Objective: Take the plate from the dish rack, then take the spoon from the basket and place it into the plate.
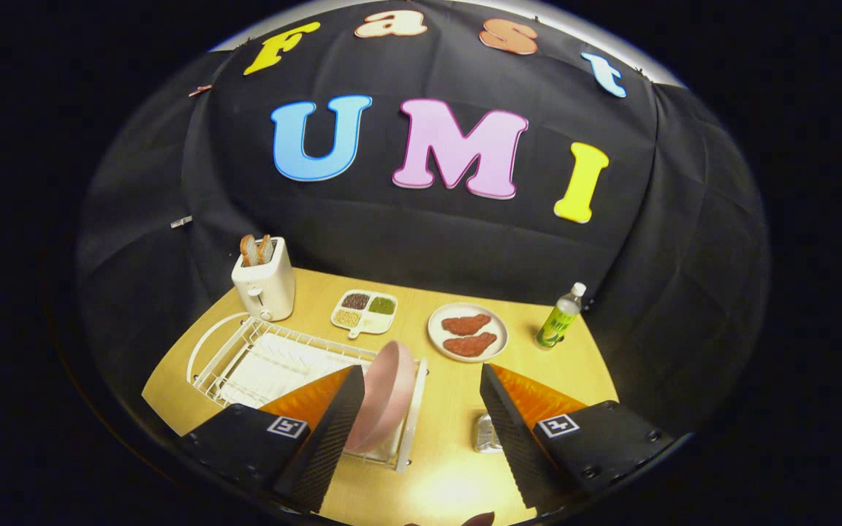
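Note:
A pink plate [386, 394] stands on edge in the near right end of the white wire dish rack [260, 358]. My gripper [421, 438] hovers above the yellow table with its fingers wide apart. The left finger [330, 438] is right beside the plate's left face; the right finger [512, 438] is well clear of it. Nothing is held between the fingers. A shiny metal thing [487, 432] lies on the table just inside the right finger, partly hidden; I cannot tell what it is.
A white toaster [265, 283] with bread stands behind the rack. Past the rack are a four-part dish of grains [364, 311], a white plate with two meat pieces [467, 333] and a green bottle [559, 317]. The table [450, 409] ends at the black cloth wall.

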